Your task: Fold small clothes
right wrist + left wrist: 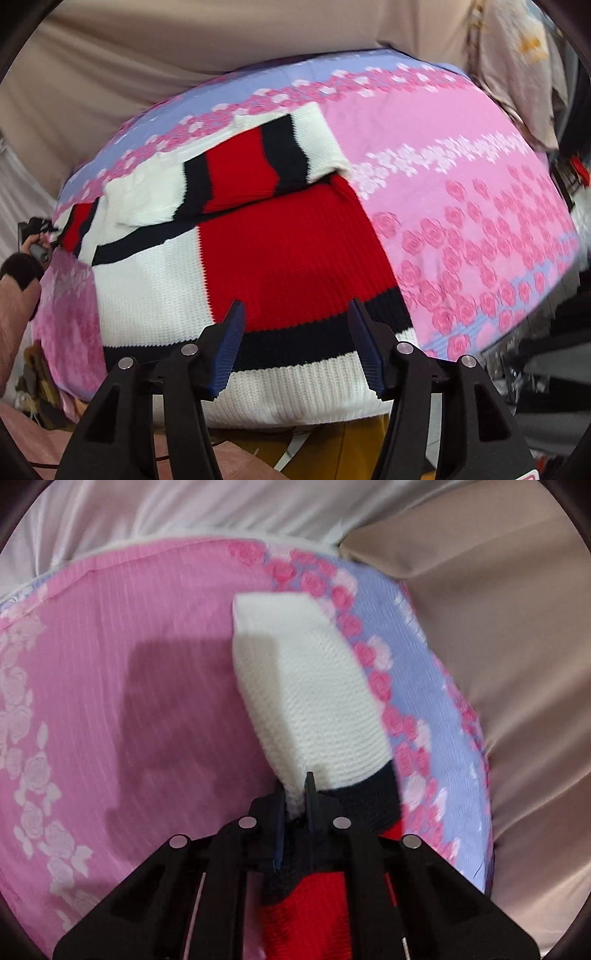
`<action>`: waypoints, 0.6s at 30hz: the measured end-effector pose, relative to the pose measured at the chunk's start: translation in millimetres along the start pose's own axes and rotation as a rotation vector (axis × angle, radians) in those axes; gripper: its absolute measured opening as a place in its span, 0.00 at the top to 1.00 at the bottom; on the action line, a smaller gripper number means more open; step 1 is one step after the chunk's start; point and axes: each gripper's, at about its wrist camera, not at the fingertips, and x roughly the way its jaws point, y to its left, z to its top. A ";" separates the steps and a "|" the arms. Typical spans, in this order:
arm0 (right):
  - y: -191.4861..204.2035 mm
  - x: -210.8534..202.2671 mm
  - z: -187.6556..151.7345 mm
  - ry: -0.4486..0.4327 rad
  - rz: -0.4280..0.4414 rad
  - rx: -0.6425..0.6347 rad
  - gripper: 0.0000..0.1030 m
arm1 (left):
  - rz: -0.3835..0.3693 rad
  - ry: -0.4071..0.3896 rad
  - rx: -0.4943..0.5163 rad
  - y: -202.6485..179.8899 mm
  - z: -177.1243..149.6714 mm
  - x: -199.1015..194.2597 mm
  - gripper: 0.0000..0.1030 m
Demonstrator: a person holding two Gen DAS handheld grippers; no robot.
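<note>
Left wrist: left hand-held gripper (295, 797) clamped on sweater (310, 701) sleeve (over floral sheet (147, 627)); right hand-held gripper (297, 343) apart, empty.

No readable text, labels, brands or numbers in either view. Only a sliver of red-and-white marking at the bottom right corner of the right wrist frame, cut off by the edge, can't be read. Orange print on a pale cloth (532, 48) at the upper right is too blurred to tell.
</note>
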 end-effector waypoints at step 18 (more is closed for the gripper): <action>-19.3 60.9 56.8 -0.033 0.204 -0.014 0.45 | -0.327 0.317 0.880 -170.9 -435.8 -135.0 0.42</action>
